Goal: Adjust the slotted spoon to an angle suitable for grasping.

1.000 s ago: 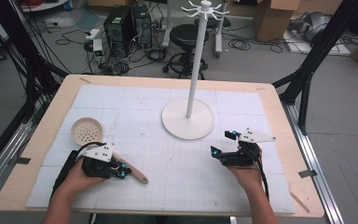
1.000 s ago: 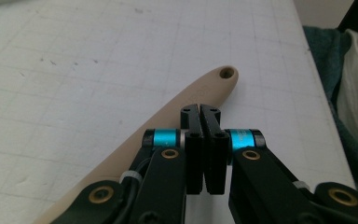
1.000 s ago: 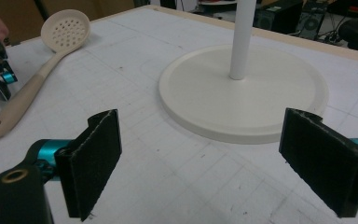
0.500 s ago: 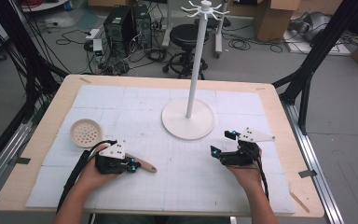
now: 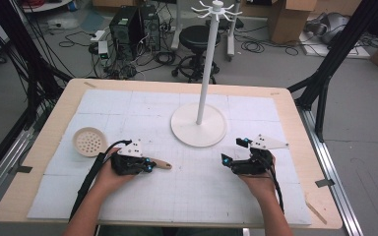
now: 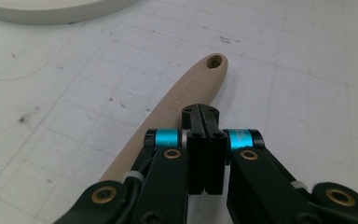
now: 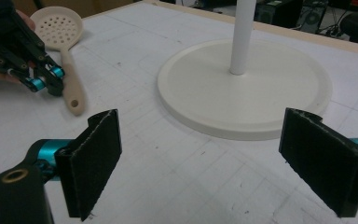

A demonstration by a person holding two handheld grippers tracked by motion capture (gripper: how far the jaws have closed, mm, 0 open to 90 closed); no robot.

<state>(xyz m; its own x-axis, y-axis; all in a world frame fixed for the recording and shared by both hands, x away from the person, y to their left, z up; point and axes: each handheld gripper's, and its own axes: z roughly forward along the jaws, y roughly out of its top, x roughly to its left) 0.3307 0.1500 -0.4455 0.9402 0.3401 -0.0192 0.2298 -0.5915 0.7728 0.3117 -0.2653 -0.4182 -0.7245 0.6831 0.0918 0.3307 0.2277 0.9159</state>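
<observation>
The skimmer lies flat on the mat, its perforated bowl behind the left gripper and its tan handle passing beneath that gripper, the hanging hole at the free end just ahead of the jaw tips. The left gripper's jaws stand pressed together, face to face, above the handle; nothing lies between them, so the skimmer is not held. In the right gripper view the same handle ends just past the left gripper, pointing toward the stand's round base. The right gripper waits well apart on the far side of that base, jaws spread wide and empty. The pole rises from the base to a crown of hooks. Judged from this layout, the step in hand is a grasp of the handle: the left jaws would need to part, straddle the handle across its width a little back from the hole, then close squarely, leaving the hole free for a hook.
</observation>
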